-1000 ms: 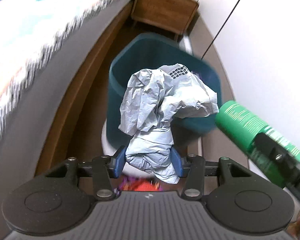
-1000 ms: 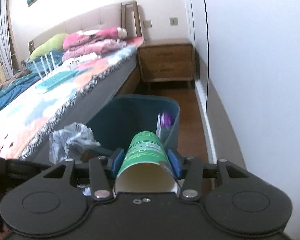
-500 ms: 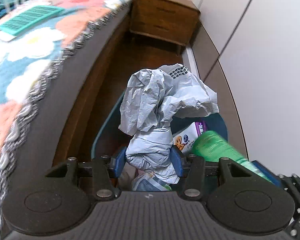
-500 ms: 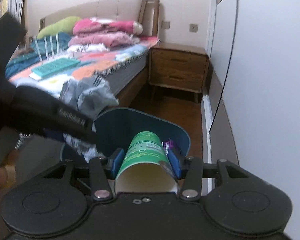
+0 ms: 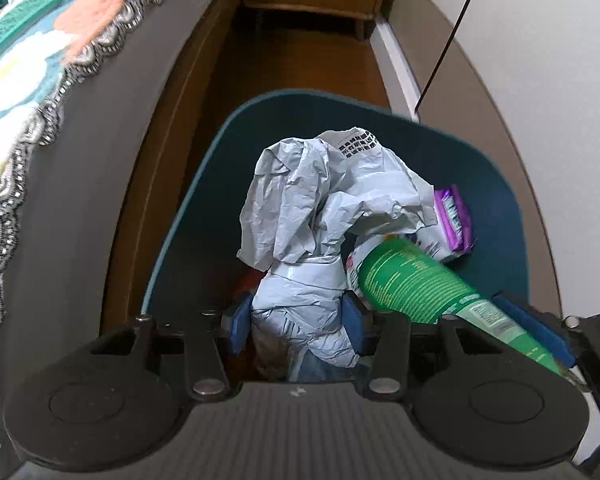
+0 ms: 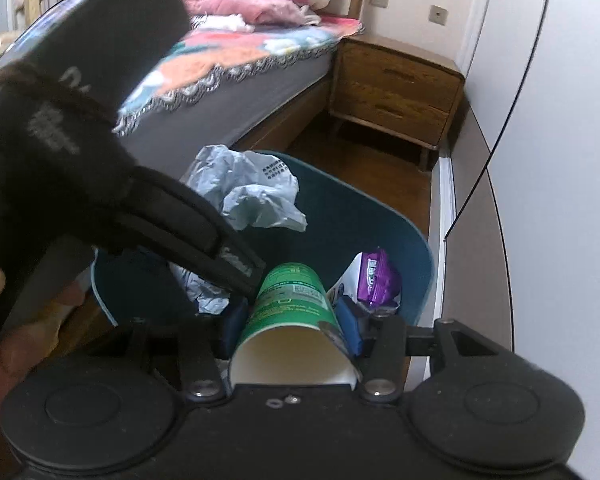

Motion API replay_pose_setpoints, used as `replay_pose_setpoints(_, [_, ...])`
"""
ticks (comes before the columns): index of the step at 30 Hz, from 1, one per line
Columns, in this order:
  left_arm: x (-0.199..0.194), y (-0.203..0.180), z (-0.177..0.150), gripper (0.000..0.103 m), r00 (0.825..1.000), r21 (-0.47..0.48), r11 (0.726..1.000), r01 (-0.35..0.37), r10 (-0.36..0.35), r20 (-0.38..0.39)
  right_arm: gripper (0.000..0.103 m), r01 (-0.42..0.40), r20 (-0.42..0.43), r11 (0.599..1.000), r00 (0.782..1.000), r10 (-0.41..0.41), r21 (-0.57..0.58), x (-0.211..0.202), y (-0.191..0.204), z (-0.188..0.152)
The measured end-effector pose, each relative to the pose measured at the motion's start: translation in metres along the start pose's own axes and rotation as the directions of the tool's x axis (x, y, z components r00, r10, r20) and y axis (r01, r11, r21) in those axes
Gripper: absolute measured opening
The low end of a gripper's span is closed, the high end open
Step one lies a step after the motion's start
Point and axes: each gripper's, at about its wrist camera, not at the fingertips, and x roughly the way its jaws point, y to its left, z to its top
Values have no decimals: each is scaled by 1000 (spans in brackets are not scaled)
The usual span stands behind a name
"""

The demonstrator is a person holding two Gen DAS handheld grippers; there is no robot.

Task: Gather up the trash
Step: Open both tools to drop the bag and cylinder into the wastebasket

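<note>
Two pieces of trash are in my grip at once, and both now hang over the mouth of the teal bin (image 5: 496,208), so the step in hand, as I judge it, is the drop. My left gripper (image 5: 296,326) has its fingers (image 5: 239,330) clamped on the lower part of a crumpled grey plastic bag (image 5: 324,216), whose loose upper bulk fans out wide above the pads. My right gripper (image 6: 291,326) has its fingers (image 6: 350,326) pressed on either side of a green paper cup (image 6: 290,302), base pointing forward and down into the bin, open rim toward the camera. The bin stands on the wooden floor (image 5: 300,60) between the bed (image 5: 80,140) and the white wall (image 6: 560,160), with a nightstand (image 6: 396,88) beyond it. It already holds a purple-and-white packet (image 6: 374,280) against its far wall (plus other scraps beneath that I cannot make out). To do this well, I would let the cup go first, since it points cleanly inside and should slide straight in. The bag is the trickier one: it is light and springy, and its spread may catch on the rim or cling to a pad, so I would bring it lower and keep it central before parting the fingers. The two grippers sit very close, the left one crossing just beside the cup, so I would release one at a time rather than risk a knock.
</note>
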Motion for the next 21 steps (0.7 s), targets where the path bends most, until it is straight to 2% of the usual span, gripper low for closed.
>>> replay_pose_setpoints(5, [13, -9, -2, 47, 998, 61, 998, -29, 32, -49, 48, -8, -58, 1000, 998, 7, -22, 10, 4, 1])
replay_pose_setpoints(11, [19, -11, -8, 48, 997, 73, 997, -28, 33, -71, 51, -21, -77, 999, 997, 19, -26, 11, 4, -2])
replay_pose_setpoints(13, [18, -13, -10, 55, 997, 83, 996, -28, 34, -64, 54, -32, -68, 999, 997, 30, -19, 7, 3, -2])
replay_pose_setpoints(15, [15, -14, -12, 66, 998, 86, 996, -35, 39, -46, 55, -30, -63, 999, 998, 29, -21, 5, 0, -1])
replay_pose_setpoints(18, [10, -15, -14, 70, 999, 76, 997, -9, 12, -33, 64, -36, -48, 999, 998, 35, -17, 1, -3, 0])
replay_pose_setpoints(21, [2, -15, -16, 70, 1000, 71, 997, 3, -2, -15, 64, -49, -28, 999, 998, 49, 1, -7, -7, 0])
